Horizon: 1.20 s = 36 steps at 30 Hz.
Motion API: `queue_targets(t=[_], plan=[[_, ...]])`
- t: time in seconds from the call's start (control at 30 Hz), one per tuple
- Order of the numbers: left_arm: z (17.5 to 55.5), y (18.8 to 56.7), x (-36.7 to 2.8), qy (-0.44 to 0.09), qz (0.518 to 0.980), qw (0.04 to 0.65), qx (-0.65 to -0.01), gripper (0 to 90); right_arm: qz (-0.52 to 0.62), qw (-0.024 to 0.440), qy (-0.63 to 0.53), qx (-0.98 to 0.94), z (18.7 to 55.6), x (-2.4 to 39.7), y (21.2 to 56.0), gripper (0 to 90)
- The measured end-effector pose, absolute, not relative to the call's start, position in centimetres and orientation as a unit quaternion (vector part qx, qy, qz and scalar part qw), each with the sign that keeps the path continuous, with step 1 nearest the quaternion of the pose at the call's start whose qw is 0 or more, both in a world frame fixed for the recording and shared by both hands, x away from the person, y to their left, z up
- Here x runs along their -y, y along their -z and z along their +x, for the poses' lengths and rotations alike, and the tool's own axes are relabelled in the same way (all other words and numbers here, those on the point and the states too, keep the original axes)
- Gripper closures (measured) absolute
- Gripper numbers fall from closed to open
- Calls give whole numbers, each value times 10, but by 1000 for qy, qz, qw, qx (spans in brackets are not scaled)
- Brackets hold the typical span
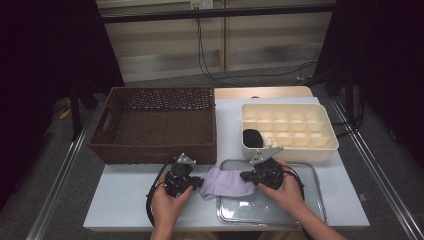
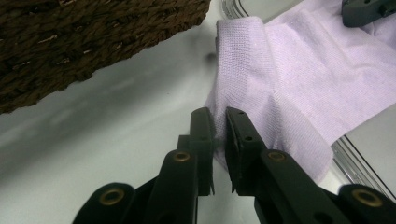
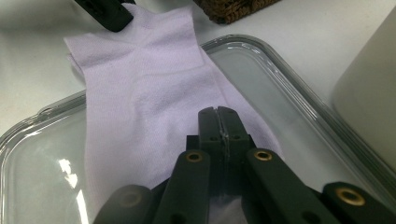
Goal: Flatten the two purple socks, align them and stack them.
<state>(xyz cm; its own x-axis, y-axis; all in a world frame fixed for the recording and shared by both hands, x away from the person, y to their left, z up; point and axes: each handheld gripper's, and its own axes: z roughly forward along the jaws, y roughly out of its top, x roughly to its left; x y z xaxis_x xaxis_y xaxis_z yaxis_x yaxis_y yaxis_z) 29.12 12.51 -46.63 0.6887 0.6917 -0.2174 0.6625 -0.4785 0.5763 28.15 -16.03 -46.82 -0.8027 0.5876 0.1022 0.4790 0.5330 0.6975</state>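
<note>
A lilac sock (image 1: 225, 182) (image 2: 289, 70) (image 3: 149, 93) lies stretched between my two grippers, half over the left rim of a clear tray (image 1: 272, 209) (image 3: 280, 98). The left gripper (image 1: 200, 182) (image 2: 219, 119) pinches the sock's left edge, and a fold of fabric shows between its nearly closed jaws. On the other end, over the tray, the right gripper (image 1: 243, 176) (image 3: 218, 112) has its jaws pressed together on the cloth. Each gripper view shows the opposite gripper's tip on the far end of the sock.
A brown wicker basket (image 1: 155, 125) (image 2: 70, 42) stands at the back left. At the back right, behind the tray, is a cream divided organizer (image 1: 330, 145) (image 3: 369, 93), with a black sock (image 1: 252, 137) in its front left compartment. The white tabletop (image 1: 125, 200) is bare at the front left.
</note>
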Motion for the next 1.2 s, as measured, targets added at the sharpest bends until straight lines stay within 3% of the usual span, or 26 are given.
queue_targets(t=[0.33, 0.53, 0.7, 0.8, 1.0, 1.07, 1.2], plan=[[292, 467, -126, -20, 860, 326, -392, 823, 297, 88, -388, -868, 292, 159, 449, 900], [290, 467, -125, -24, 861, 326, -390, 824, 294, 99, -367, -877, 300, 155, 460, 900], [290, 466, -125, -24, 859, 326, -394, 823, 313, 105, -394, -858, 300, 164, 462, 808], [290, 466, -125, -24, 859, 323, -395, 822, 303, 100, -409, -855, 294, 166, 452, 882], [288, 464, -127, -21, 856, 327, -400, 820, 286, 84, -370, -880, 284, 154, 467, 900], [287, 463, -129, -25, 853, 335, -401, 803, 293, 81, -381, -873, 284, 155, 471, 900], [287, 458, -138, -29, 838, 359, -410, 686, 295, 83, -386, -870, 281, 156, 472, 900]])
